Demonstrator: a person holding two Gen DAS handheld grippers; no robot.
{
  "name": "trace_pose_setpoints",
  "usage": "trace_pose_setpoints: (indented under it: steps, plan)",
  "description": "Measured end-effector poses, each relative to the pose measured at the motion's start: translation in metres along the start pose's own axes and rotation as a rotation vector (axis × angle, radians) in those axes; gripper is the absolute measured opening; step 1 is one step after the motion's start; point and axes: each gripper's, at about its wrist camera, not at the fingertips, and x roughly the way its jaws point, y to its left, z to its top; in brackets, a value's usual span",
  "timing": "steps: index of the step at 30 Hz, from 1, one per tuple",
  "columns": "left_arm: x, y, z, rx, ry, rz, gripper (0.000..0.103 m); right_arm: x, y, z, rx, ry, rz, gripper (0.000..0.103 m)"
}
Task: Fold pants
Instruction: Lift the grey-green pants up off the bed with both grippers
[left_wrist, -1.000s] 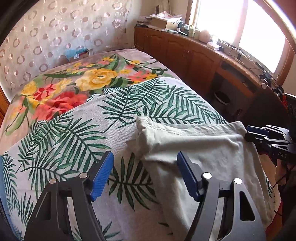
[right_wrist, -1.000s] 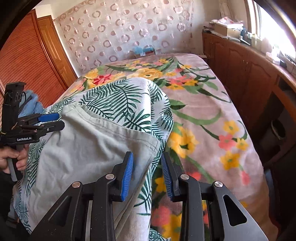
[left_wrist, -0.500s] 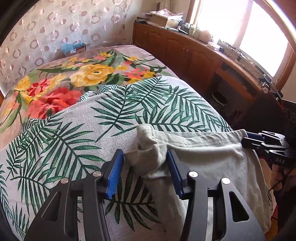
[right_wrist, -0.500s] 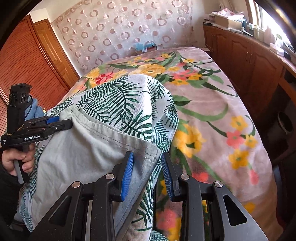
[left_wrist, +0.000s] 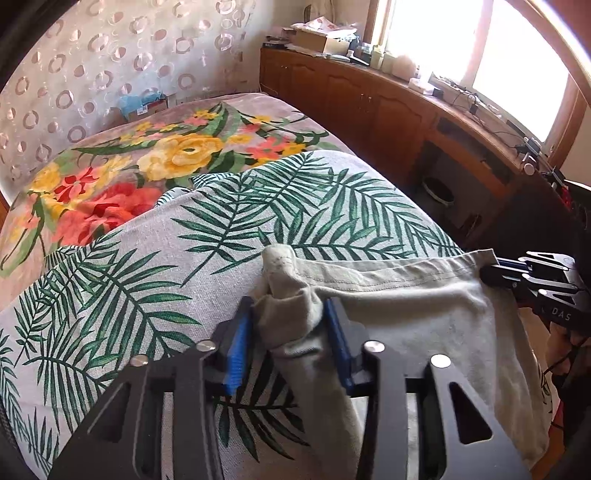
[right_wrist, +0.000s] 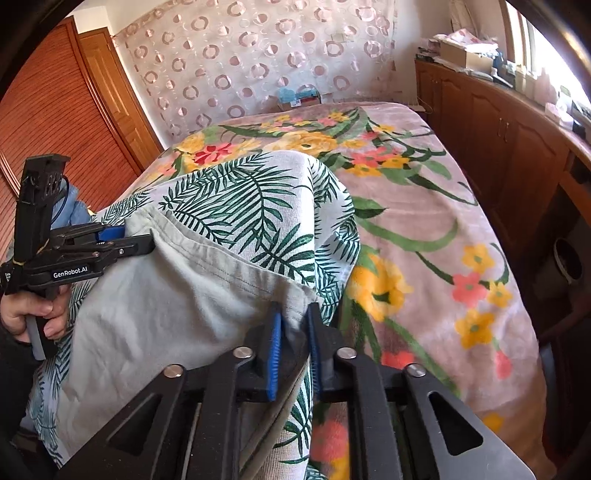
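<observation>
The grey-green pants (left_wrist: 413, 325) lie on a palm-leaf cloth (left_wrist: 177, 280) at the near end of the bed. My left gripper (left_wrist: 286, 326) is shut on a bunched corner of the pants at their left end. My right gripper (right_wrist: 295, 332) is shut on the opposite corner of the pants (right_wrist: 173, 299). The hem runs taut between the two grippers. The right gripper also shows in the left wrist view (left_wrist: 532, 284), and the left gripper in the right wrist view (right_wrist: 107, 247).
A floral blanket (right_wrist: 424, 236) covers the bed beyond the palm-leaf cloth. Wooden cabinets (left_wrist: 373, 107) with clutter on top run along the right under a window. A wooden wardrobe (right_wrist: 51, 122) stands at the left.
My left gripper moved forward onto the pants corner and closed on it. My right gripper closed on the other corner. The hem has pulled straighter between them.
</observation>
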Motion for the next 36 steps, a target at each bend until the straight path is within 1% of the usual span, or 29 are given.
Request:
trace_pose_setpoints:
  steps: [1,3,5,9,14,19,23,25,30,36]
  plan:
    - [0.0,-0.001,0.0,0.002,0.001,-0.006,0.03,-0.001,0.002,0.0,-0.01,-0.004,-0.01,0.007]
    - [-0.002,-0.004,-0.001,0.012,-0.005,-0.005,0.021,-0.004,0.005,-0.001,-0.02,-0.02,-0.021,0.006]
    - [-0.006,-0.005,-0.002,0.016,-0.01,0.0,0.016,-0.01,0.008,-0.002,-0.035,-0.038,-0.03,0.006]
    - [-0.023,-0.007,-0.002,0.014,-0.05,-0.015,0.011,-0.023,0.015,-0.003,-0.068,-0.067,-0.047,0.005]
    - [-0.062,-0.013,-0.002,0.022,-0.137,-0.021,0.01,-0.05,0.032,-0.002,-0.102,-0.132,-0.053,0.005]
    - [-0.109,-0.015,-0.007,0.026,-0.227,-0.01,0.009,-0.086,0.052,-0.002,-0.132,-0.219,-0.061,0.005]
    - [-0.153,-0.014,-0.015,0.023,-0.308,0.006,0.009,-0.117,0.073,-0.008,-0.16,-0.294,-0.054,0.005]
    - [-0.18,-0.014,-0.022,0.026,-0.358,0.027,0.009,-0.133,0.086,-0.01,-0.18,-0.332,-0.049,0.005]
    - [-0.231,-0.011,-0.041,0.023,-0.451,0.063,0.009,-0.172,0.115,-0.03,-0.23,-0.42,-0.037,0.005]
    - [-0.284,-0.011,-0.065,0.034,-0.538,0.109,0.009,-0.2,0.145,-0.054,-0.273,-0.478,-0.014,0.005]
